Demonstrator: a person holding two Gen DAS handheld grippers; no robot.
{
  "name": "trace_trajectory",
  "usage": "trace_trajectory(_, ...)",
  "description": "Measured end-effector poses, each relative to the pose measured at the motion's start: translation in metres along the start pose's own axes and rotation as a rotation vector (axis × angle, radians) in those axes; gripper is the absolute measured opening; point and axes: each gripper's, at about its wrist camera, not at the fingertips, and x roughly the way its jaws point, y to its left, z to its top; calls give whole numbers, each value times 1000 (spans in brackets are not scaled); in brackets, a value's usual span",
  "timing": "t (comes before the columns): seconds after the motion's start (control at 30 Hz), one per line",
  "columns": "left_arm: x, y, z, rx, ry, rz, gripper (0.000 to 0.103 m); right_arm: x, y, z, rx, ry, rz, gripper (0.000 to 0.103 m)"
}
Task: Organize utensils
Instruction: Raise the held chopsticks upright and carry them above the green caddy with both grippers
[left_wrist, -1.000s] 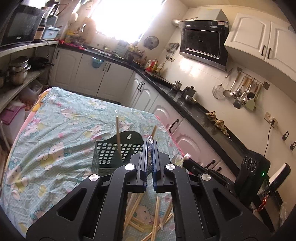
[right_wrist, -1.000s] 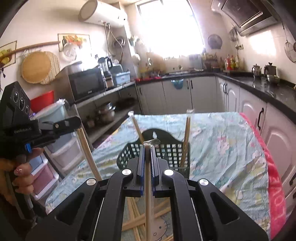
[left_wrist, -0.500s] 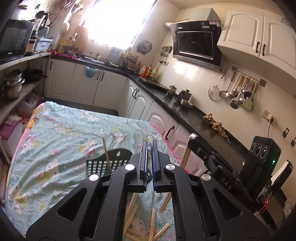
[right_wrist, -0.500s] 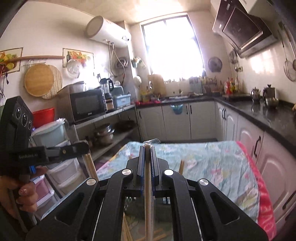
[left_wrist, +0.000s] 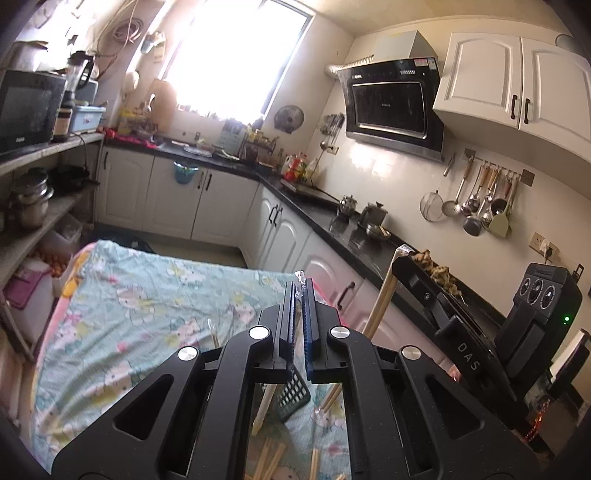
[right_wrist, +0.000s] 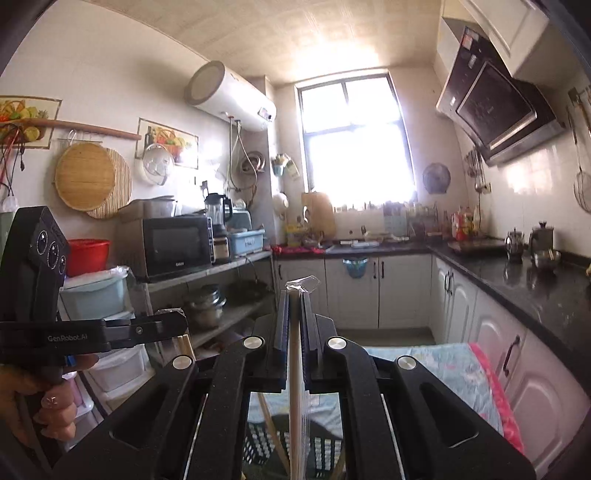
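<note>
My left gripper (left_wrist: 299, 291) is shut on a wrapped chopstick (left_wrist: 264, 406) that hangs down below its jaws; it also shows from the side in the right wrist view (right_wrist: 173, 325). My right gripper (right_wrist: 294, 295) is shut on another plastic-wrapped chopstick (right_wrist: 294, 406); it shows in the left wrist view (left_wrist: 402, 258), with its chopstick (left_wrist: 380, 306) slanting down. The dark mesh basket (left_wrist: 291, 395) (right_wrist: 325, 450) sits below both grippers, mostly hidden by them, with a chopstick (left_wrist: 213, 334) standing in it. Loose chopsticks (left_wrist: 269, 461) lie on the cloth.
The table wears a turquoise cartoon-print cloth (left_wrist: 147, 302) with a pink edge (right_wrist: 495, 391). White cabinets under a black counter (left_wrist: 351, 229) run along the right. Shelves with pots and a microwave (right_wrist: 173, 243) stand at the left.
Both grippers have risen and tilted up, each with its chopstick held. The basket has dropped to the bottom of both views and is mostly hidden.
</note>
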Motion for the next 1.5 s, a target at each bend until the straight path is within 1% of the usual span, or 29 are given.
trace_trajectory(0.2,6,7,14,-2,-12,23,2,7,0,13,-16,-45,5,6)
trace_trajectory(0.33,8,13,17,16,-41,70,2,12,-3,16,-16,-64,0,6)
trace_trajectory(0.5,13,27,15,5,-59,110,2,18,-7,12,-11,-82,-12,6)
trace_trajectory(0.7,20,40,6,-15,-66,134,2,23,-9,0,-23,-90,-26,6)
trace_trajectory(0.83,26,44,-3,-17,-61,143,2,26,-12,-13,-26,-85,-31,6)
trace_trajectory(1.33,44,48,-37,-2,-20,148,2,44,-18,-60,4,-51,-76,6)
trace_trajectory(1.5,50,49,-51,-1,5,151,2,53,-15,-77,-7,-27,-90,6)
